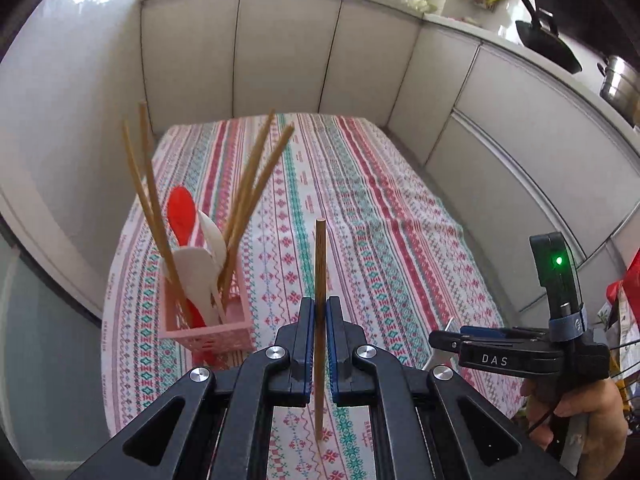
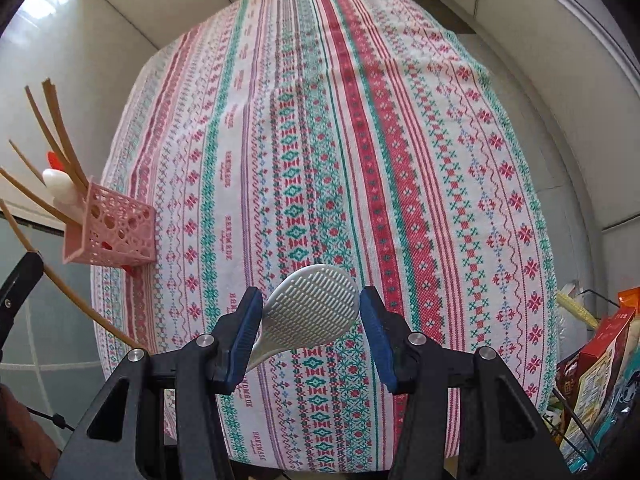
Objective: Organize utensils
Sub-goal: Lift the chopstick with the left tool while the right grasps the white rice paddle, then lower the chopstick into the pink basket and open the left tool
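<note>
My left gripper [image 1: 320,305] is shut on a single wooden chopstick [image 1: 320,256], which stands upright between the blue pads above the patterned tablecloth [image 1: 380,200]. To its left stands a pink lattice basket [image 1: 224,332] holding several chopsticks, a red spoon [image 1: 181,216] and white spoons [image 1: 200,268]. My right gripper [image 2: 310,306] is shut on the dimpled head of a white rice paddle [image 2: 316,300], lifted off the cloth, its handle running down to the left. The basket [image 2: 116,232] shows at the left edge of the right wrist view. The right gripper [image 1: 440,340] also appears low right in the left wrist view.
Pale cabinet fronts [image 1: 280,52] wall in the table at the back and right. A black wok [image 1: 548,44] and a steel pot [image 1: 620,80] sit on the counter. A wire rack of food packets [image 2: 600,352] stands off the table's right edge.
</note>
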The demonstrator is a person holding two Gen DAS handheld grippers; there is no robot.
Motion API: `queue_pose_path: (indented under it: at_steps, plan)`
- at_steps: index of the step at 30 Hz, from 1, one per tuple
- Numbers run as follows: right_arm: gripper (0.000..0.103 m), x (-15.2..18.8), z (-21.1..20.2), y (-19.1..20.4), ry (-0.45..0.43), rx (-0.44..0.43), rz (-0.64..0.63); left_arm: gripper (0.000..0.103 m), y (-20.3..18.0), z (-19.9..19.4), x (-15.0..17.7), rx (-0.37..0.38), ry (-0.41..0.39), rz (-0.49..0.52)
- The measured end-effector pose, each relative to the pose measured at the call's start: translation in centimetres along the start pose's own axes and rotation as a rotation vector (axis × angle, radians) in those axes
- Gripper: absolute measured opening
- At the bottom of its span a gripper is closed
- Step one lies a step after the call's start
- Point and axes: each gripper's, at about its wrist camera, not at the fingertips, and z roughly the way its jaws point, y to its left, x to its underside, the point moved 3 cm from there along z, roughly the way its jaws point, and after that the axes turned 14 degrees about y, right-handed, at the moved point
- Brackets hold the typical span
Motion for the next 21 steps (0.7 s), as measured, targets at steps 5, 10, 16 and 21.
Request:
queue_pose_path:
  at_steps: [5, 10, 16, 21]
  plan:
    - [0.053, -0.8, -2.2, 0.1, -0.082, -0.005, -0.012, 0.006, 0.9, -4.6, -0.6, 0.011, -0.153, -0.027]
    - [0.053, -0.9, -3.8, 1.2, -0.153, -0.013, -0.023, 0.005, 1.5, -9.3, -0.6, 0.005, -0.314, -0.057]
    - [0.052, -0.9, -4.7, 2.0, -0.182, -0.044, -0.041, 0.005, 3.1, -14.3, -0.3, -0.051, -0.476, -0.087]
    - [0.052, -0.9, -4.9, 2.7, -0.180, -0.051, -0.053, 0.005, 4.2, -14.7, -0.5, -0.094, -0.475, -0.099]
